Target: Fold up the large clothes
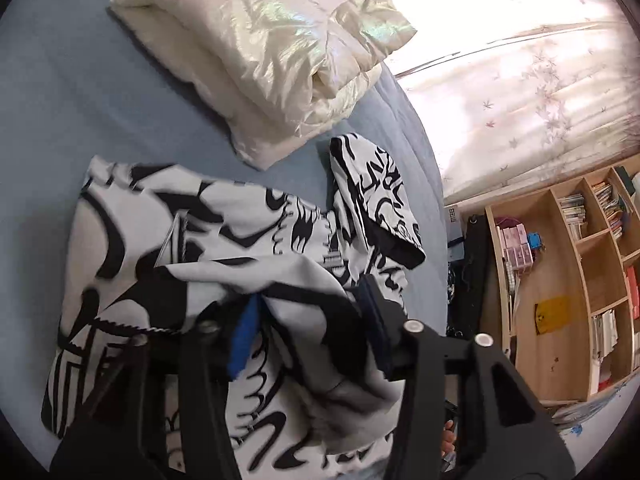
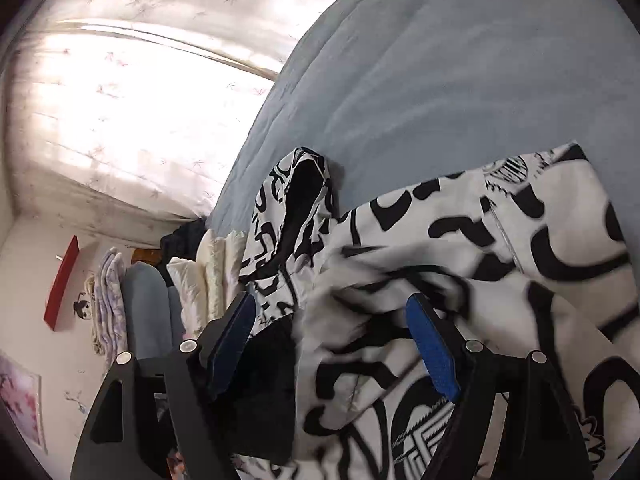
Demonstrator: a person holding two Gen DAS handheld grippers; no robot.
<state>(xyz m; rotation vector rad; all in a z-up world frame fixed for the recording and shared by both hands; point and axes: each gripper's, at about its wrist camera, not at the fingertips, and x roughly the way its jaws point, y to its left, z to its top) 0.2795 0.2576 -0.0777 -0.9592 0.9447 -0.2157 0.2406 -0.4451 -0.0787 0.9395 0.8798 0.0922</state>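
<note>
Lying spread across the blue-grey bed [image 1: 56, 92], the large white garment with bold black graphic print [image 1: 132, 240] is the thing being folded, and its layout suggests why both tools sit where they do; one layer of the cloth has been brought over the body of the garment, so that a doubled fold runs across the middle, while its black-lined hood [image 1: 380, 208] trails off toward the far edge of the bed; the left tool [image 1: 312, 332] stands partly open over this fold, its blue pad on one side and its dark pad on the other, with a ridge of the printed cloth lying loosely between them rather than pinched, which reads as a release of the edge it carried; the right tool [image 2: 336, 340] stands wider open, its two blue-padded fingers [image 2: 432, 352] well apart, and the cloth bunched between them is not pressed by either pad, so I judge it too has let go; placing both tools side by side along the same folded edge makes sense, since a large garment needs two holds to keep the fold straight; beyond the garment, near the head of the bed, rests a folded glossy cream padded jacket [image 1: 272, 48], probably set aside as finished work and kept apart so it is not disturbed; a wooden bookshelf with books and boxes [image 1: 568, 264] stands off the bed's side under a pale flowered curtain [image 1: 540, 92]; the fold looks rumpled, so smoothing or a further fold seems still to come.
</note>
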